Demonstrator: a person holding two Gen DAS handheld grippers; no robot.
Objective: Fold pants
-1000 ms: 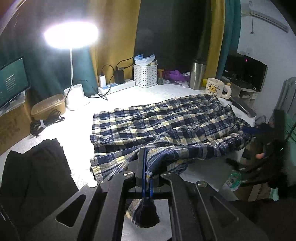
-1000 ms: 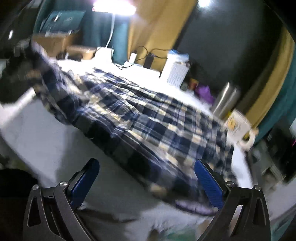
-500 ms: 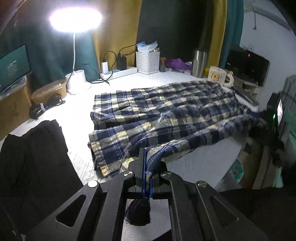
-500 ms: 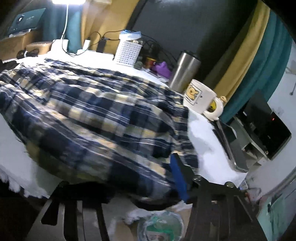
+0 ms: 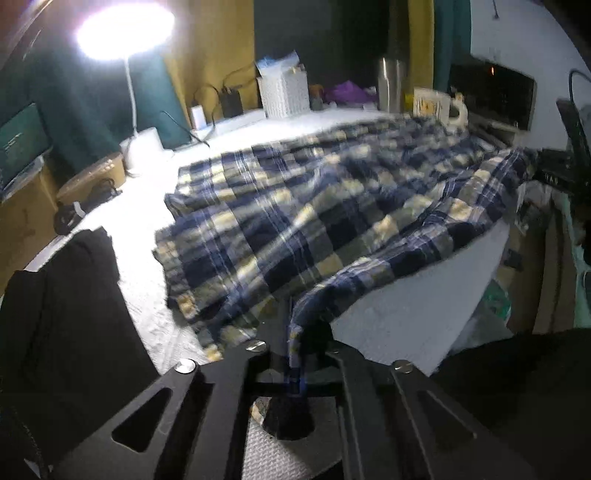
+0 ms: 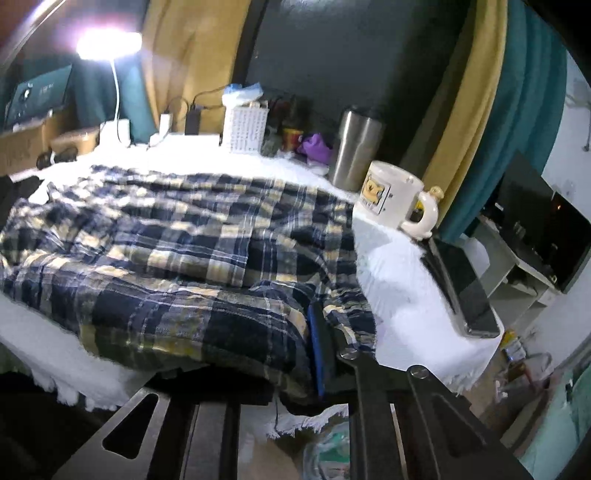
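Covering most of the scene, the white table [image 5: 406, 317] carries the plaid pants [image 5: 314, 221], spread across its middle with one edge hanging over the near side. Black garment [image 5: 66, 314] lies at the table's left end, just beside the pants. Ring lamp [image 5: 125, 29] is lit at the rear, with a white basket [image 5: 284, 92], steel tumbler [image 6: 354, 147] and printed mug [image 6: 395, 195] along the back and right edge. Left gripper [image 5: 295, 354] is pressed fully together, pinching a bunched end of the pants at the near table edge. Right gripper [image 6: 295, 354] has just been closing; a thick fold of the pants sits between its fingers, the blue pad [image 6: 316, 347] against the cloth
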